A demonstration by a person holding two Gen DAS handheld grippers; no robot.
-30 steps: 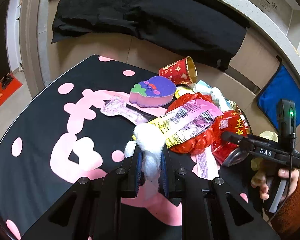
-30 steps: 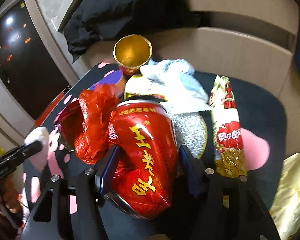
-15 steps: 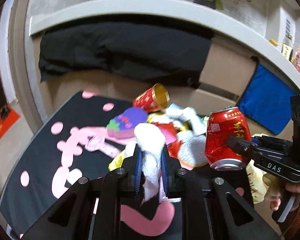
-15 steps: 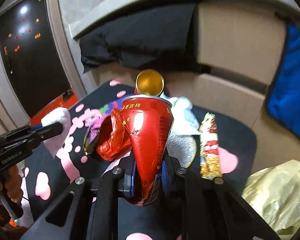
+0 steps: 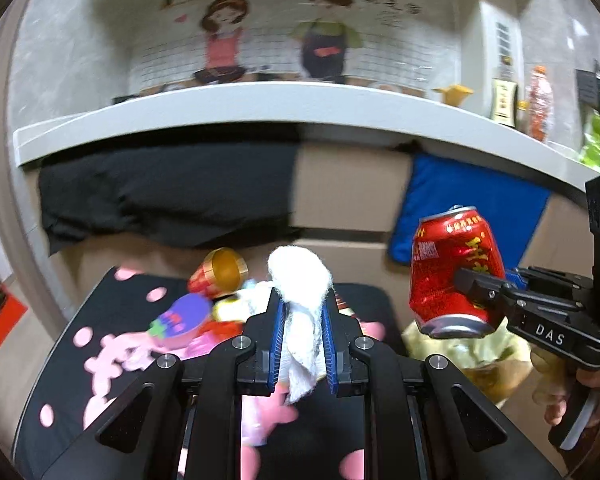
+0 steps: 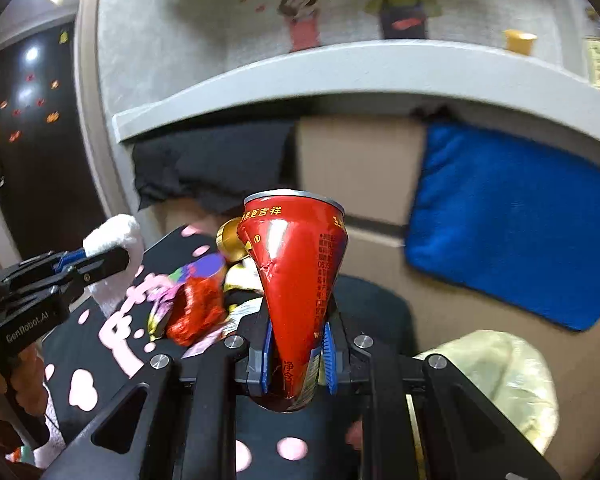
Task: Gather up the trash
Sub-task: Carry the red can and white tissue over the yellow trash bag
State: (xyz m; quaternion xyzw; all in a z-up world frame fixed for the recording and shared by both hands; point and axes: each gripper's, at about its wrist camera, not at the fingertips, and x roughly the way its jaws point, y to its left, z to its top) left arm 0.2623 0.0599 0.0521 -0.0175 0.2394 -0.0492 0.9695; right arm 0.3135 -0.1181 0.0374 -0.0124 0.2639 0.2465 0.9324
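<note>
left gripper (image 5: 302,344) pinches the white wad (image 5: 300,280), right gripper (image 6: 294,354) crushes the red can (image 6: 296,264) — dented can might slip, missing the yellow bag (image 6: 500,380)

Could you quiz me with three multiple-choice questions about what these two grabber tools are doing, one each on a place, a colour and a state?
1. Where is the yellowish bag?
A. right of the black mat
B. on the shelf
C. under the blue cushion

2. What colour is the can?
A. green
B. red
C. silver all over

3. What state is the can in?
A. upright and intact on the mat
B. lying on the floor
C. squashed between the right gripper pads

Answers:
1. A: the bag sits beside the mat's right edge.
2. B: its body is red with yellow print.
3. C: its lower part is pinched flat while the left gripper holds a white wad.
</note>
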